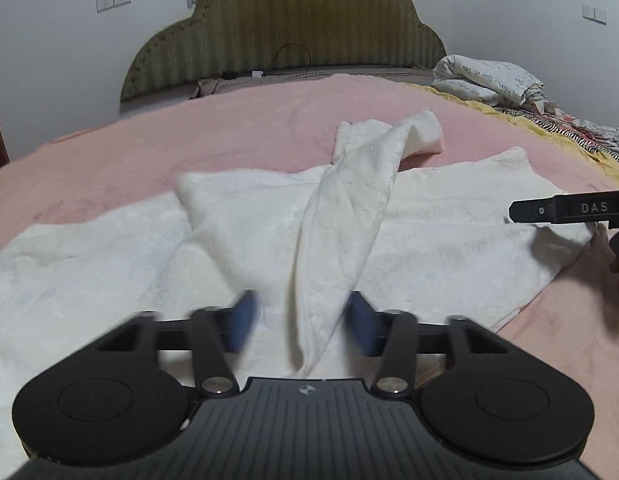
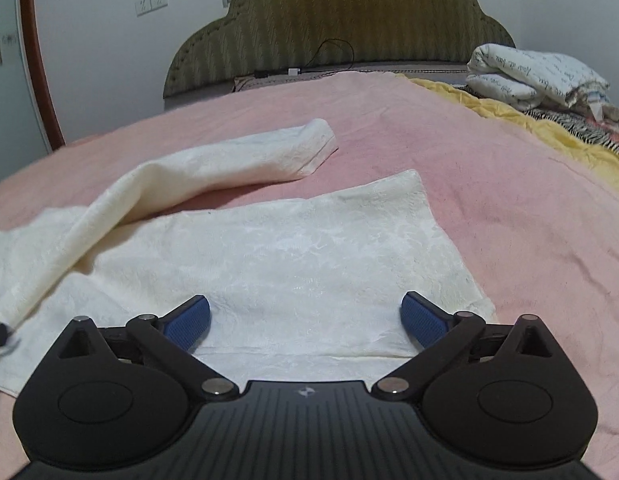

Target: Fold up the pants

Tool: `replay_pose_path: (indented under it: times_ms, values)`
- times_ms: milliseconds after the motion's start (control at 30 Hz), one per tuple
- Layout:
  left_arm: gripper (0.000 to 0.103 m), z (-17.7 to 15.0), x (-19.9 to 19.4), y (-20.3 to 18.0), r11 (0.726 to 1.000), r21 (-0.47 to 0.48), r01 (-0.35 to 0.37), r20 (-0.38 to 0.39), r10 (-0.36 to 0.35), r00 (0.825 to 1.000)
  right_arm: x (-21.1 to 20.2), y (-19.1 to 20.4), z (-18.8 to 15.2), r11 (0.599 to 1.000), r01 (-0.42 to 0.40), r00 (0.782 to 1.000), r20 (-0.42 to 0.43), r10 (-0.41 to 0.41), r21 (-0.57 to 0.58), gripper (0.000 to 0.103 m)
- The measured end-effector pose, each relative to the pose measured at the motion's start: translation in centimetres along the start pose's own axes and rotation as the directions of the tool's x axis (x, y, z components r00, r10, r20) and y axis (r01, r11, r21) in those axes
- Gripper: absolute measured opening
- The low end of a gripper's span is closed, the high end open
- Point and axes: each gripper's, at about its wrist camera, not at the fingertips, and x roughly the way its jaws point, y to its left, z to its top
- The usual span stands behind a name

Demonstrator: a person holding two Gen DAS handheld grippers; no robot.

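Note:
White textured pants (image 1: 229,240) lie spread across the pink bed cover (image 1: 189,136). One leg is twisted into a raised ridge (image 1: 341,216) that runs from my left gripper (image 1: 303,320) toward the headboard. The left jaws stand partly apart with that ridge between the blue pads; the right pad touches it and the left pad is blurred, a little off it. My right gripper (image 2: 305,320) hovers wide open over the flat leg (image 2: 289,248), with nothing gripped. The twisted leg (image 2: 213,168) lies to its left. One black right finger (image 1: 549,210) shows at the pants' right edge.
An olive padded headboard (image 1: 285,28) closes the far end of the bed. A folded printed quilt (image 1: 489,78) and a yellow blanket (image 1: 549,128) lie at the far right. A person's hand (image 1: 617,260) shows at the right edge. Bare pink cover (image 2: 509,200) surrounds the pants.

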Motion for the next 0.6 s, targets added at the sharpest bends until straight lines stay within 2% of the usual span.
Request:
replay_pose_path:
  times_ms: [33,67,133,200,333,400,433,500,533,600]
  values:
    - [0.023,0.0,0.1,0.0,1.0,-0.019,0.007,0.001,-0.007,1.0,-0.1,-0.2,0.0,1.0,-0.007,1.0,0.003,0.007,0.009,0.103]
    - [0.015,0.0,0.0,0.0,0.999,-0.028,0.019,-0.004,-0.019,1.0,-0.1,-0.2,0.0,1.0,-0.011,1.0,0.004,0.011,0.016,0.103]
    - [0.007,-0.4,-0.7,-0.4,1.0,-0.016,0.022,0.009,-0.022,1.0,-0.2,-0.2,0.0,1.0,-0.01,1.0,0.004,0.01,0.016,0.103]
    - [0.004,-1.1,-1.6,-1.3,0.999,0.03,0.027,0.023,-0.027,0.999,-0.2,-0.2,0.0,1.0,-0.004,1.0,0.001,0.004,0.009,0.103]
    - [0.005,-2.5,-2.3,-2.6,0.993,0.118,0.01,0.043,-0.015,0.999,-0.3,-0.2,0.0,1.0,-0.002,1.0,0.0,0.002,0.007,0.103]
    - [0.014,-2.4,-1.9,-2.4,0.994,0.103,0.027,0.024,-0.03,0.999,-0.6,-0.3,-0.1,1.0,-0.002,1.0,0.017,0.001,0.027,0.103]
    - [0.015,-2.4,-1.7,-2.4,0.994,0.104,0.028,0.022,-0.031,0.999,-1.1,-0.5,-0.2,0.998,0.016,0.999,0.049,-0.019,0.063,0.103]
    - [0.016,-2.4,-1.7,-2.8,0.993,0.12,0.015,0.022,-0.018,1.0,-2.4,-0.1,0.1,0.986,0.091,0.986,0.126,-0.109,0.142,0.103]
    - [0.017,-2.5,-1.7,-3.1,0.991,0.136,0.001,0.023,-0.004,1.0,-2.9,1.0,0.6,0.986,0.099,0.98,0.155,-0.121,0.137,0.103]
    - [0.022,-2.6,-1.7,-3.6,0.985,0.166,-0.035,0.029,0.031,0.999,-3.0,4.3,2.3,0.998,0.067,0.981,0.18,-0.066,0.004,0.103]
